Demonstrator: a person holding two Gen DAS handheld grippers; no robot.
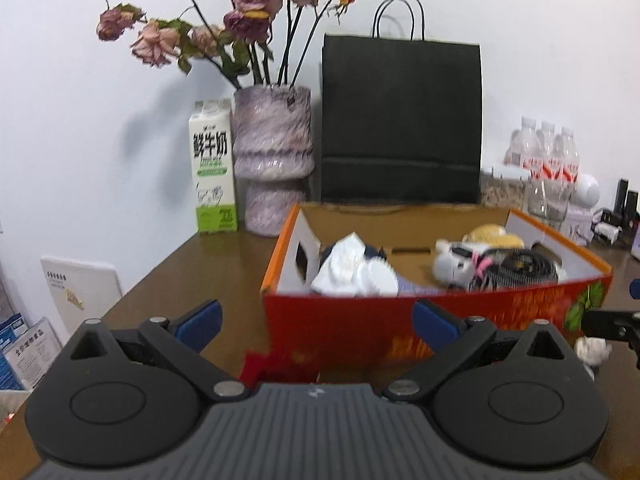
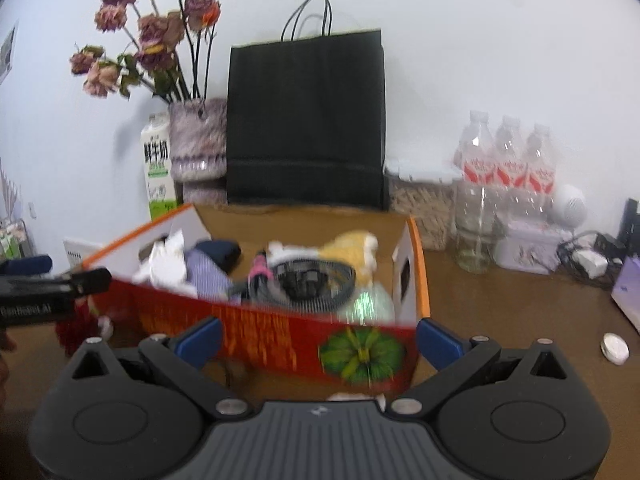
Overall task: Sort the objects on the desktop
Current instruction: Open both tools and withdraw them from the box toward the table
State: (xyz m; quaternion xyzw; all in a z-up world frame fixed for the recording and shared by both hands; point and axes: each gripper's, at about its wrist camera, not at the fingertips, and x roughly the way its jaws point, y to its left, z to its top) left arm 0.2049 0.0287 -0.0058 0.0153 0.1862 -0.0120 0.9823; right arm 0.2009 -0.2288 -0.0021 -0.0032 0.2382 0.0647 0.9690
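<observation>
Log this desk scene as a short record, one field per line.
surface: brown table
container: red and orange cardboard box, open top
box contents: white crumpled paper, black coiled cable, yellow plush item
behind box: black paper bag, purple vase with dried roses, milk carton
far right: three water bottles
loose on table: red fuzzy object, small white round item
left gripper: open, holding nothing
right gripper: open, holding nothing
</observation>
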